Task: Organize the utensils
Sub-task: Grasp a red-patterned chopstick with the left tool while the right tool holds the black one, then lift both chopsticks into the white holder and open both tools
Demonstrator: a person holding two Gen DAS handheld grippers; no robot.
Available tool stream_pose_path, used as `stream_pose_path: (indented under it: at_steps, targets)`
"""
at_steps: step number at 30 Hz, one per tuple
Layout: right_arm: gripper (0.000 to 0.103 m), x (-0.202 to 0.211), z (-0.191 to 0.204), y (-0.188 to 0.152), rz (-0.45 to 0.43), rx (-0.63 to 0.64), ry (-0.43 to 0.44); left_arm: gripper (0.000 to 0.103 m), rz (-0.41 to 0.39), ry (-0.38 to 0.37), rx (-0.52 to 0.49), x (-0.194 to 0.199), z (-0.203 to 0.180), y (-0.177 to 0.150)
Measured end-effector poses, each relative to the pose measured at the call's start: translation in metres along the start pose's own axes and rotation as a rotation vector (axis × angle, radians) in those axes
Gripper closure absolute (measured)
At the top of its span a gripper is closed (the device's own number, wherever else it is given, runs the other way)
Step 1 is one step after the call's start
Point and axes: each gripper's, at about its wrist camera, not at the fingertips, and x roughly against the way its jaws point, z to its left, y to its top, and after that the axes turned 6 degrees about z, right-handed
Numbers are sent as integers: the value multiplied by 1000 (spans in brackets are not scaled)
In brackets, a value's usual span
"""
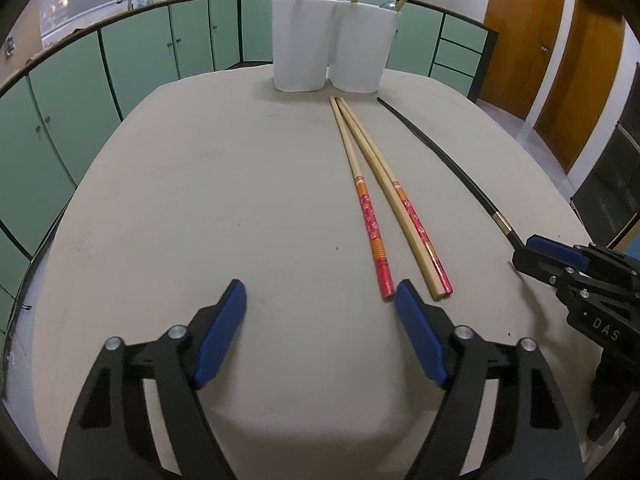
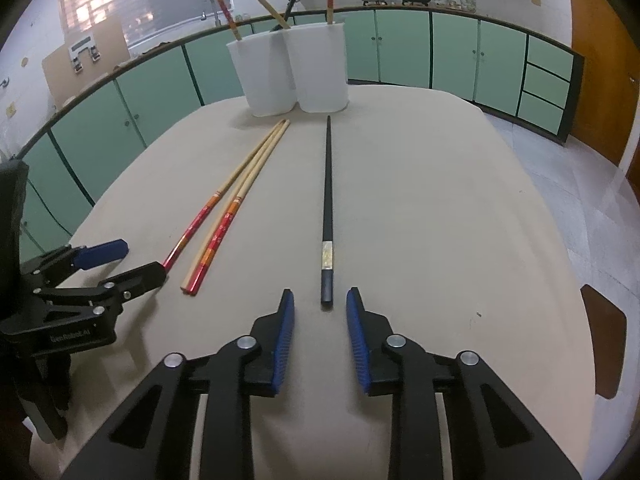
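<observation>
Nearest we list the left gripper [image 1: 320, 300], black-framed with blue pads, its fingers spread wide over bare counter [image 1: 200, 200] and pinching nothing; its right pad sits just beside the red butt end of one chopstick, and whether they touch we cannot tell. Beside it we list the right gripper [image 2: 320, 308], of the same make, fingers parted with a narrow gap, the butt end of a long black chopstick with a pale inlaid band [image 2: 327, 208] lying on the counter just ahead of that gap and not pinched. The counter is a beige, matte, rounded surface. Next we record three loose sticks to the left of the black one: two bamboo chopsticks with red and orange patterned handles [image 1: 370, 220] and one plain bamboo chopstick [image 1: 384, 184] between them; the three run close together lengthwise, converging at the far tips, which lie near the holders. The black chopstick lies apart from this group, to its right, its thin tip pointing at the holders. Farther on we enter two white, translucent plastic holder cups [image 1: 332, 56], upright, touching side by side at the far edge of the counter; they contain red-handled bamboo chopsticks, a plain bamboo one and a black one, all leaning. Beyond, we note green cabinet doors [image 1: 140, 60], a tap, pots on a worktop, and brown wooden doors [image 1: 520, 40].
</observation>
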Motion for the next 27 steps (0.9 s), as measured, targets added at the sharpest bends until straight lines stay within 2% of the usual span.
stream_pose_path:
  at_steps: [6,9,11,12,13,14,16,18,19,27]
  targets:
    - [80,-1,-2,0,2,-11,5,47,-2,22,-33,-1,-7,0]
    - [80,-3,-1,2,3,-6,6,63,-7,1,-34,-1,-11,1]
    - [80,-4,-1,3,5,-5,6,79,-8,-16,-35,-1,-15,2]
    - [80,-4,-1,3,7,-5,6,83,-8,-24,-39,-2,-18,2]
    - [80,-5,-1,4,9,-6,5,93,-8,-37,-44,-2,-20,2]
    - [80,-5,-1,4,10,-6,4,97,-6,-50,-44,-3,-21,2]
    - [83,-6,-1,5,12,-9,1,97,-7,-56,-35,-3,-21,2]
    - [94,-6,-3,5,14,-19,-4,97,-8,-68,-24,-3,-20,3]
    - [96,-7,-3,5,15,-23,-1,97,-9,-76,-16,-3,-19,2]
    - [96,-4,-3,5,4,-31,3,98,-32,-70,-6,7,-14,4]
